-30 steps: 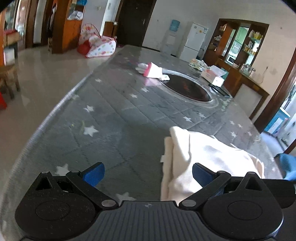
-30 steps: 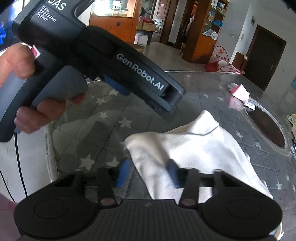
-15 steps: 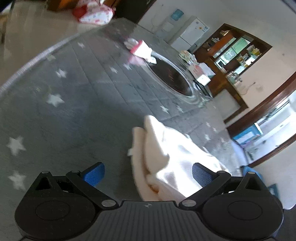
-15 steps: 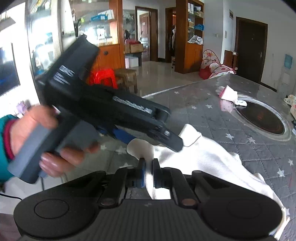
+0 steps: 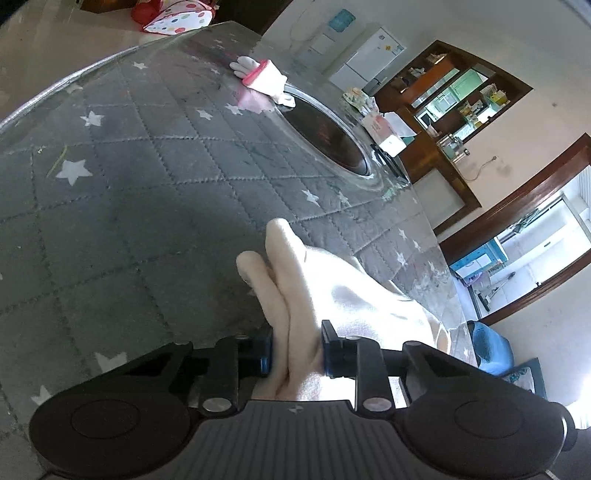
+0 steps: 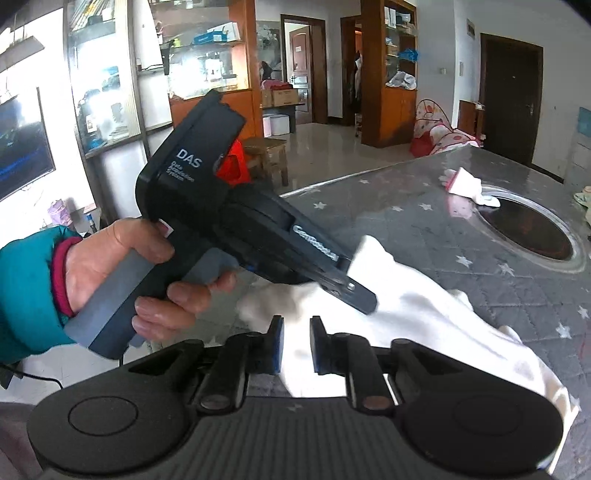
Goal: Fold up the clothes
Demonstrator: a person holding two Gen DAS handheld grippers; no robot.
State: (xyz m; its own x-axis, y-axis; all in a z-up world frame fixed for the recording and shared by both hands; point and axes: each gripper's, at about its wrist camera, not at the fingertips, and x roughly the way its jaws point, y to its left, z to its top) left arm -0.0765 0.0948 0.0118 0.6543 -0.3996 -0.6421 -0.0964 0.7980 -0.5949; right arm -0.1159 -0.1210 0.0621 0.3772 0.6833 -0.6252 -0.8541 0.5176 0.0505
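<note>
L tool closing on cream garment (bunched edge).

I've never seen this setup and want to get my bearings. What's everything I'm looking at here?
cloth: one, cream, bunched at the near table edge
table cover: one, grey with white stars, over the whole table
glove: one, white with pink cuff, far side, by the hotplate
hotplate: one, dark and round, set into the table
fridge: one, white, against the far wall
play tent: one, white with dots, on the floor
stool: one, red, behind the left tongs
left tongs: one, black with blue pads, closing on the cloth
right tongs: one, black with blue pads, opening, cloth between
hand: one, holding the left tongs, teal sleeve
</note>
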